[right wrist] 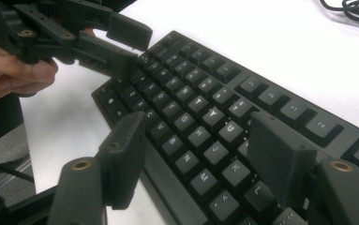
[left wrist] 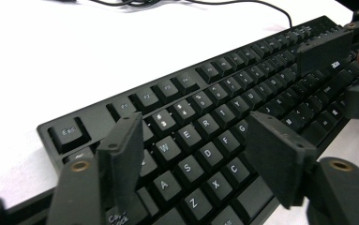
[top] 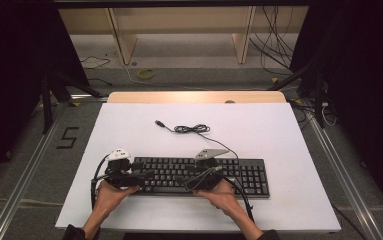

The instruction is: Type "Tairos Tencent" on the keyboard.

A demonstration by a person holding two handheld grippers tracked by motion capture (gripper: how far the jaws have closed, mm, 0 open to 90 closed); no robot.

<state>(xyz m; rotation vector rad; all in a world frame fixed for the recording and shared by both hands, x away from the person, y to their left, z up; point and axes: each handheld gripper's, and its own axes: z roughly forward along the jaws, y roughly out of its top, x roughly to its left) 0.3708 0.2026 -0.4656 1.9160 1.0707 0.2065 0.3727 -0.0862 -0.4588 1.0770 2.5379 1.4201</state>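
Black keyboard lies low in the frame's centre on the white surface, its cable coiled above it. Left gripper hovers over the keyboard's left end, right gripper over its middle, both with jaws apart, gripping nothing.

We see a white desk with a strip of bare wood along its far edge. A black keyboard lies flat on it toward the near side, long edge parallel to the near edge. Its black cable runs up from the keyboard's far edge, bunches in a loose coil mid-desk, and ends in a plug lying on the white surface.
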